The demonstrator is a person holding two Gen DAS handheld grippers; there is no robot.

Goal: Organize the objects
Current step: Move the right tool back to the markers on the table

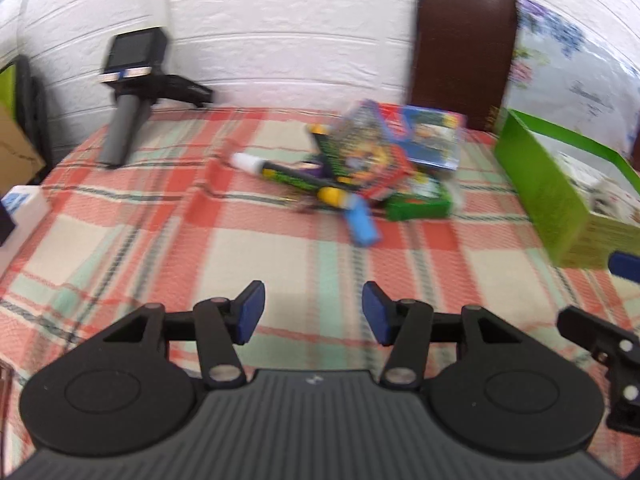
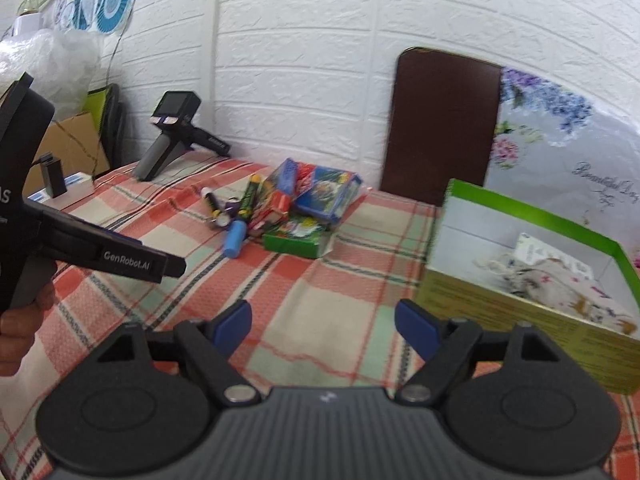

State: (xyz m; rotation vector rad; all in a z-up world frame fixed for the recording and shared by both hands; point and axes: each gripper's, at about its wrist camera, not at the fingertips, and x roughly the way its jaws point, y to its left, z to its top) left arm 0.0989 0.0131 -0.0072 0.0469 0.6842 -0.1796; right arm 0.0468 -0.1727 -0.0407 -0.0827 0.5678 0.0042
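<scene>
Plainly open, both: left gripper (image 1: 313,312) with blue pads (image 1: 253,308) parted over bare plaid tablecloth (image 1: 160,240), nothing between them; right gripper (image 2: 323,326) likewise spread wide, blue pads (image 2: 232,326) apart, gripping nothing, only cloth beneath. No contact with any object from either tool.

Further back on the cloth, near the middle of the table: a jumbled pile of packets and markers (image 2: 288,208). Within it, a blue cylinder (image 2: 234,240) lying at the near edge, a green packet (image 2: 298,238) just beside it to the right, a blue packet (image 2: 328,192) behind, a red packet (image 2: 280,202) in between, and a dark marker with a white cap (image 1: 264,168) sticking out to the left. Details blurred in the left wrist view.

To the right of the pile, apart from it: an open green box (image 2: 532,208) with white inner walls, holding a crumpled patterned cloth (image 2: 560,284) and a small white card; seen in the left wrist view at the right edge as well.

Far left corner of the table: a spare handheld device with a grey grip (image 2: 160,152), standing against the white brick wall (image 2: 300,60). Behind the table, a dark brown chair back (image 2: 440,128). At the left edge of the right wrist view, the left gripper's black body seen side-on, held by a hand (image 2: 20,320).
</scene>
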